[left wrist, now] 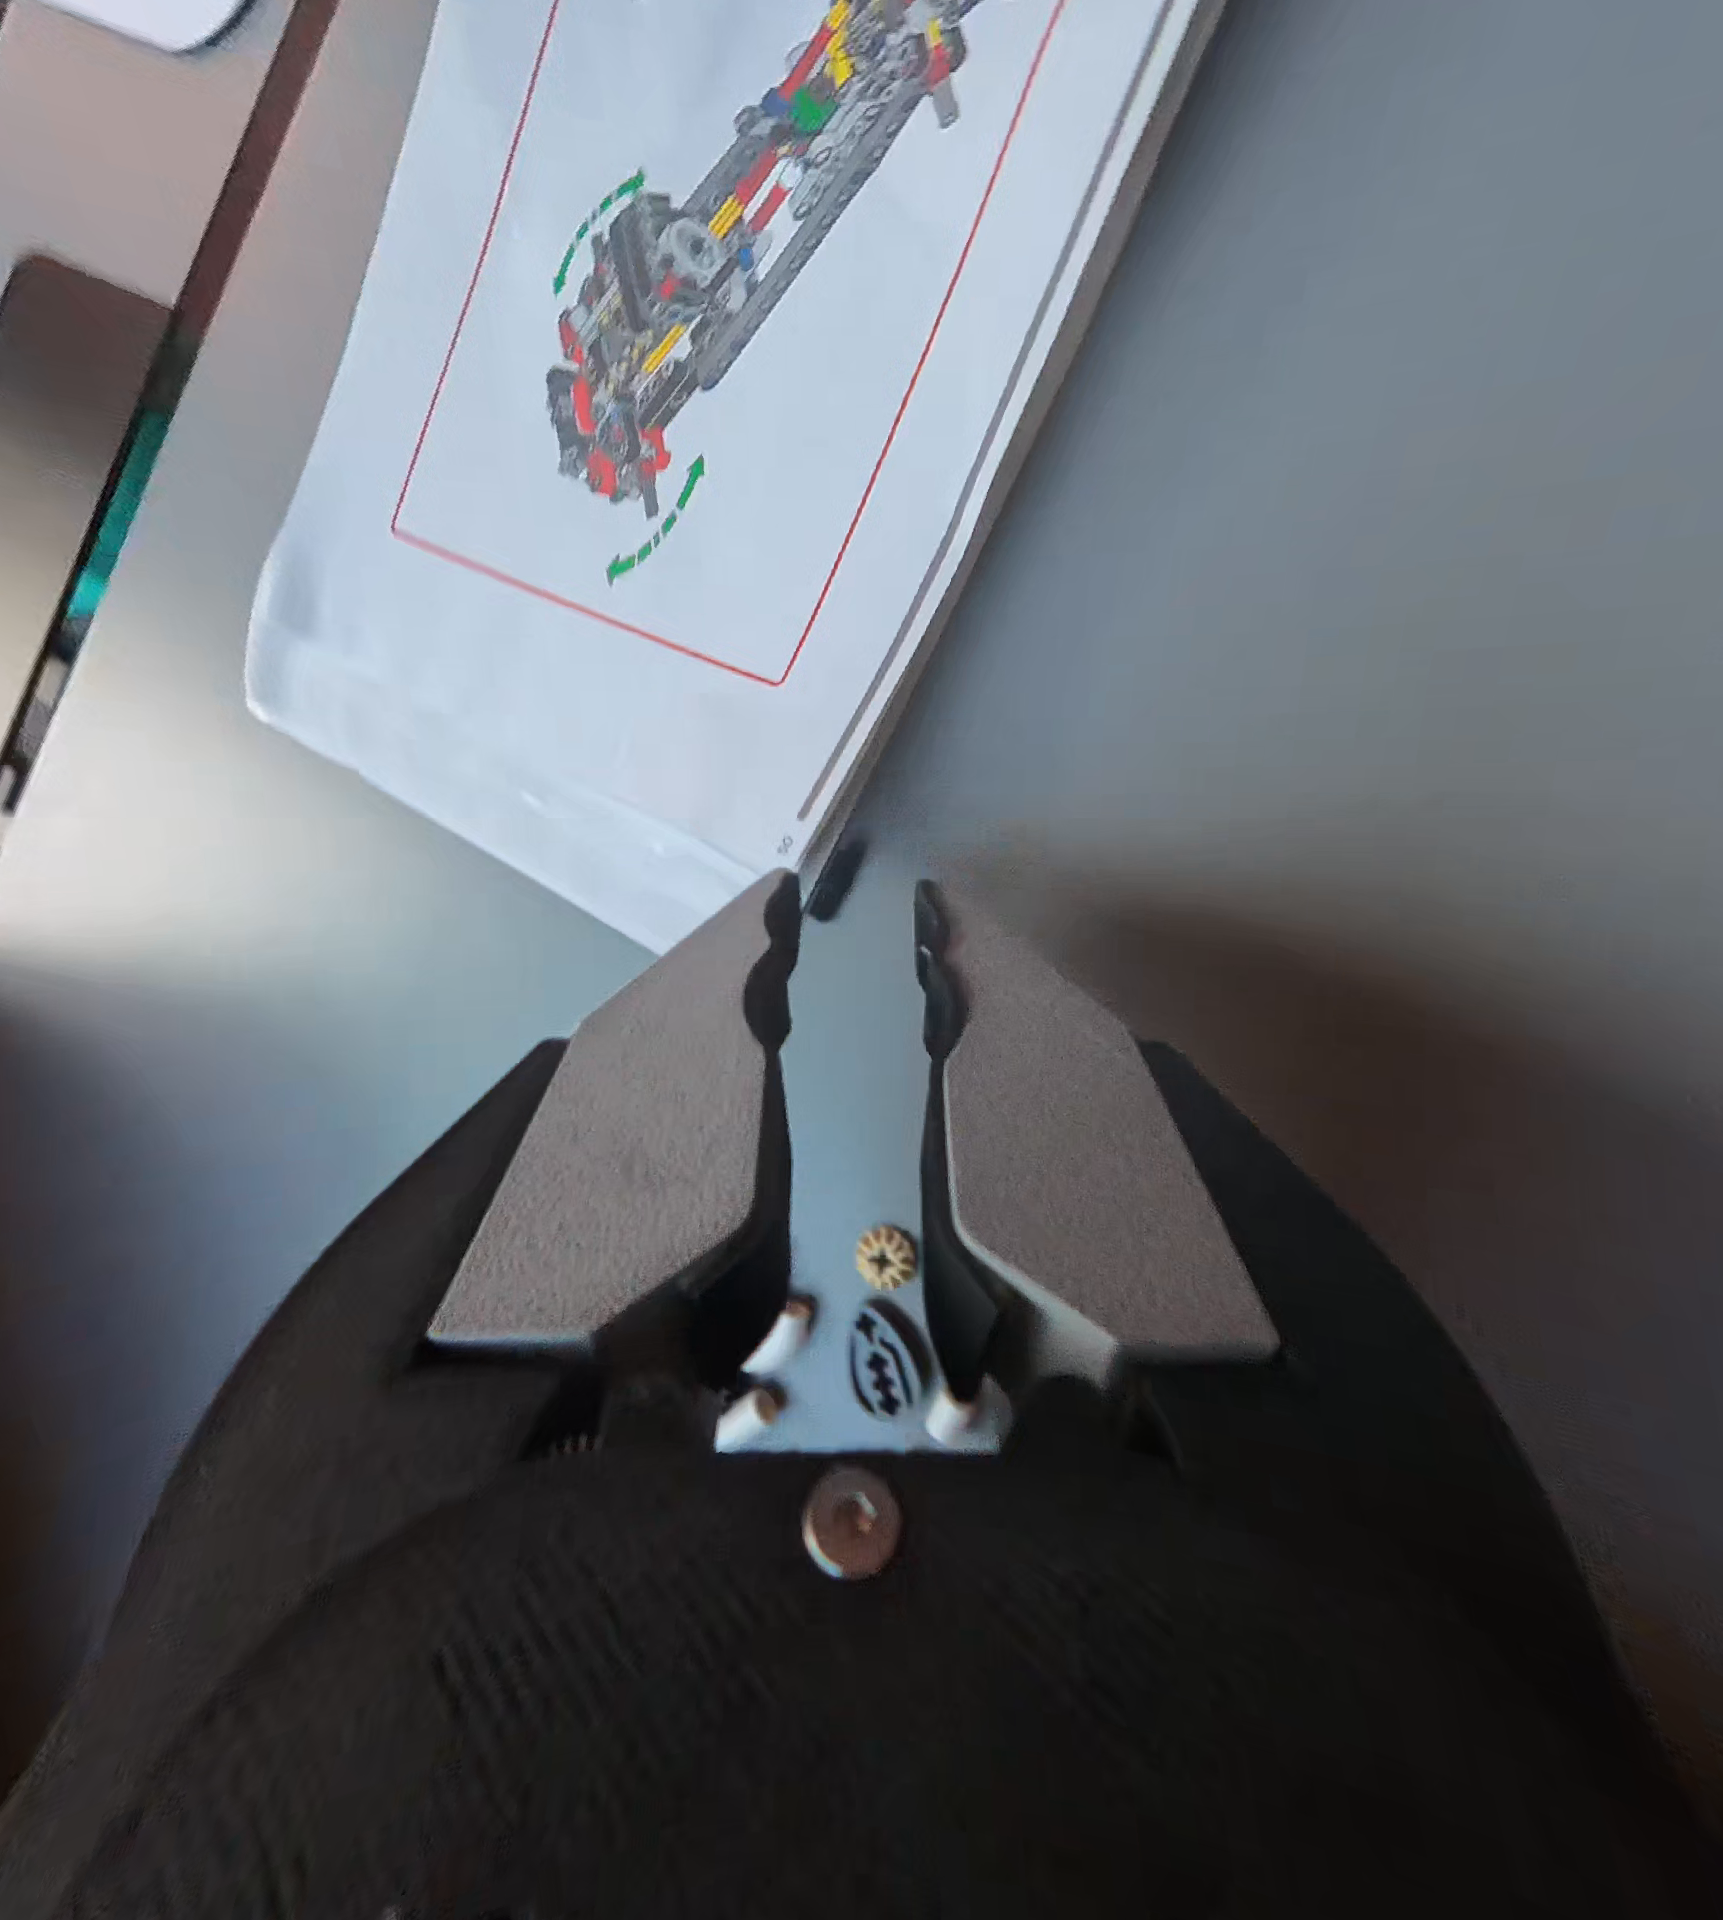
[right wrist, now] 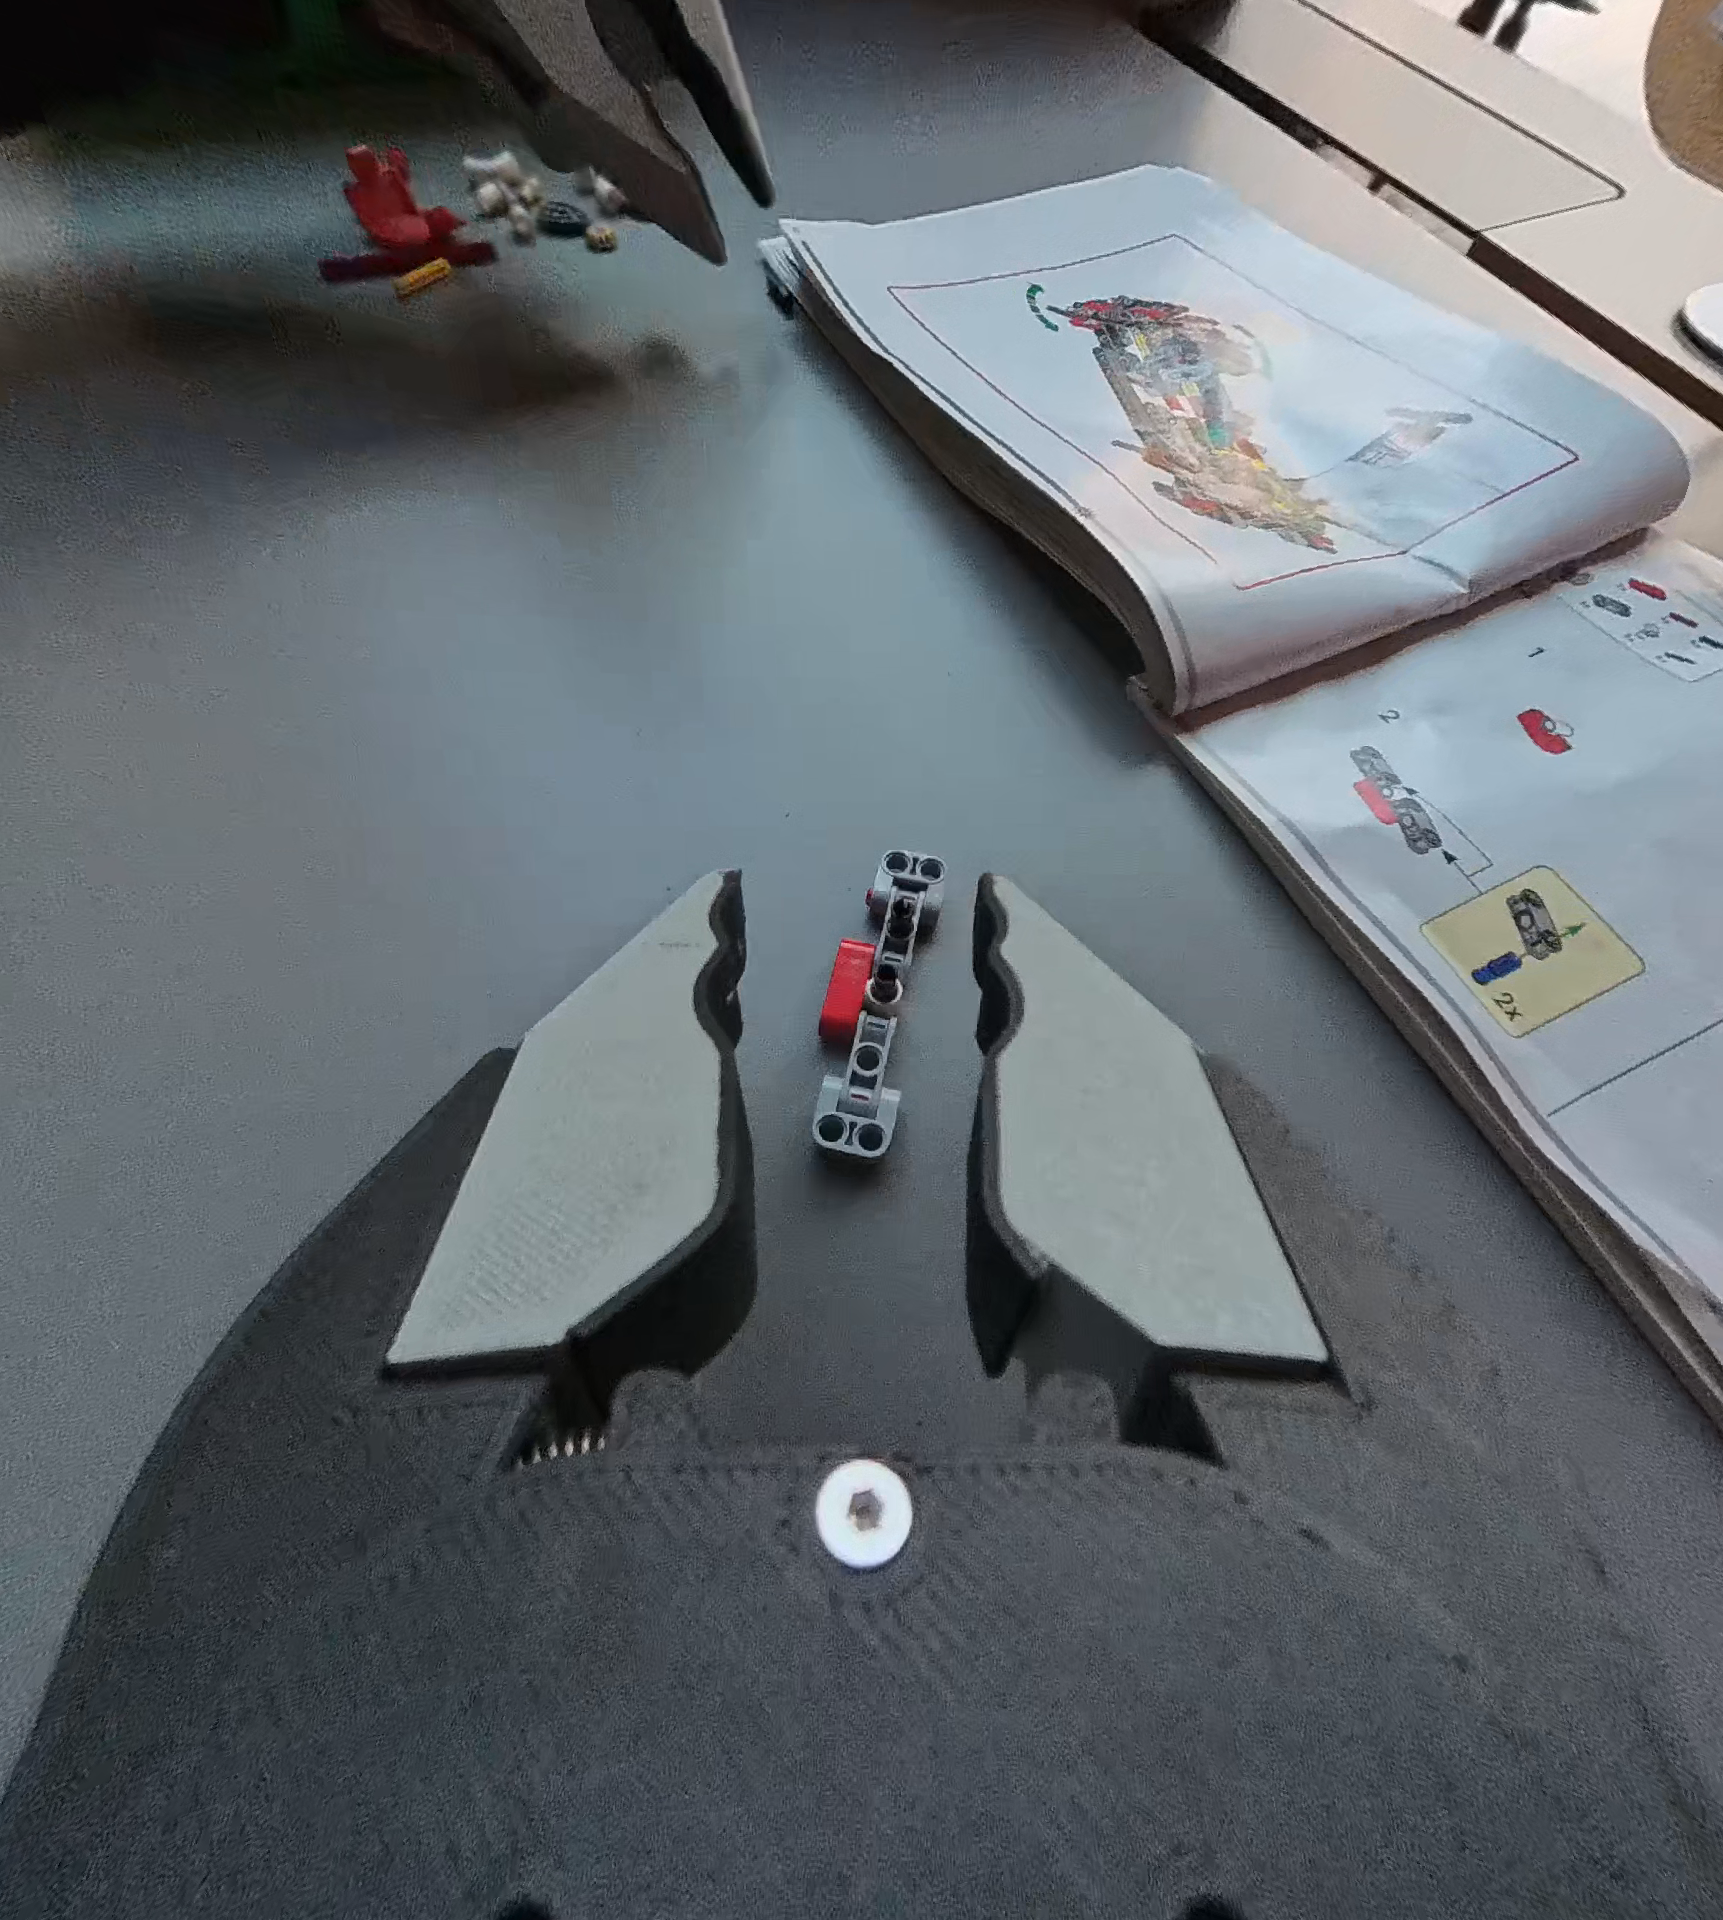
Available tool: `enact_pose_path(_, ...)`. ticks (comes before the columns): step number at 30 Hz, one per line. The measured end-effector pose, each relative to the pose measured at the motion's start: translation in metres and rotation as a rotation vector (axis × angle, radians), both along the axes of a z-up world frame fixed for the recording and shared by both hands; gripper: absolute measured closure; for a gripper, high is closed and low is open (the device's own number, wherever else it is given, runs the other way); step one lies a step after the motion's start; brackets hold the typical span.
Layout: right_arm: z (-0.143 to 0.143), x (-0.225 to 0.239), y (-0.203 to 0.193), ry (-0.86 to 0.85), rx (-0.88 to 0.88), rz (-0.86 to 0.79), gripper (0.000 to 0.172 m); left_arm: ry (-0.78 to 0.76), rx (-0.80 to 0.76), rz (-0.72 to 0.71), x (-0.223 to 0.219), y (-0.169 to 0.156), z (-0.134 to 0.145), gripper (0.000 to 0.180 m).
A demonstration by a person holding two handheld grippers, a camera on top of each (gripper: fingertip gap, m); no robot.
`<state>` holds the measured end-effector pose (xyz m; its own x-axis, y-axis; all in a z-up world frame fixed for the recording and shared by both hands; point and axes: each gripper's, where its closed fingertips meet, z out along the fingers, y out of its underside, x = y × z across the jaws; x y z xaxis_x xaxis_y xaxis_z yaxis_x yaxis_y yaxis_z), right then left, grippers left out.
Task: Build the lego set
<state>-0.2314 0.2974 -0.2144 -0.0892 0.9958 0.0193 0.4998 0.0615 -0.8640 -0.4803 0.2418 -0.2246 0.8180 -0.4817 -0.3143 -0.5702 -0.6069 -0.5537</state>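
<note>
Left wrist view – left tool: fingers apart with a narrow gap, nothing between them; only bare grey desk shows in the gap.
Left wrist view – nearest thing: a small dark part lies on the desk just beyond the fingertips, against the near corner of the open instruction booklet.
Left wrist view – loose parts: a tan gear, a dark round piece and white pins show low in the gap, near the tool's base.
Right wrist view – right tool: fingers wide apart, pads clear of everything.
Right wrist view – between fingers: a grey beam assembly with a red piece lies flat on the desk, touched by neither pad.
Right wrist view – surroundings: the booklet lies to the right; a pile of red and white parts sits toward the far edge, under the left tool.
</note>
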Motion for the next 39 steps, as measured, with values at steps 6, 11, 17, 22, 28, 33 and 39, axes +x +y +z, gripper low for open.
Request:
enact_pose_path(6, 0.004, 0.003, 0.003, 0.033, -0.033, 0.008, 0.134, 0.003, -0.117, -0.108, 0.002, 0.004, -0.011, 0.167)
enact_pose_path(11, 0.006, 0.005, 0.005, 0.052, -0.049, 0.003, 0.136, 0.01, -0.14, -0.111, -0.004, 0.003, -0.011, 0.165)
enact_pose_path(17, 0.008, 0.006, 0.006, 0.063, -0.057, 0.0, 0.14, -0.009, -0.18, -0.102, -0.005, 0.006, -0.022, 0.177)
enact_pose_path(22, 0.009, 0.008, 0.004, 0.069, -0.049, 0.011, 0.142, -0.094, -0.237, -0.089, 0.007, -0.006, -0.022, 0.178)
enact_pose_path(28, 0.014, 0.014, -0.003, 0.1, -0.048, 0.048, 0.145, -0.315, -0.279, -0.208, 0.126, -0.038, -0.022, 0.178)
enact_pose_path(33, 0.028, 0.024, -0.01, 0.161, -0.149, 0.085, 0.148, -0.215, -0.187, -0.287, 0.227, -0.027, -0.023, 0.178)
enact_pose_path(39, 0.001, 0.044, -0.053, -0.017, -0.17, 0.146, 0.162, -0.058, 0.168, -0.444, 0.27, -0.012, -0.004, 0.178)
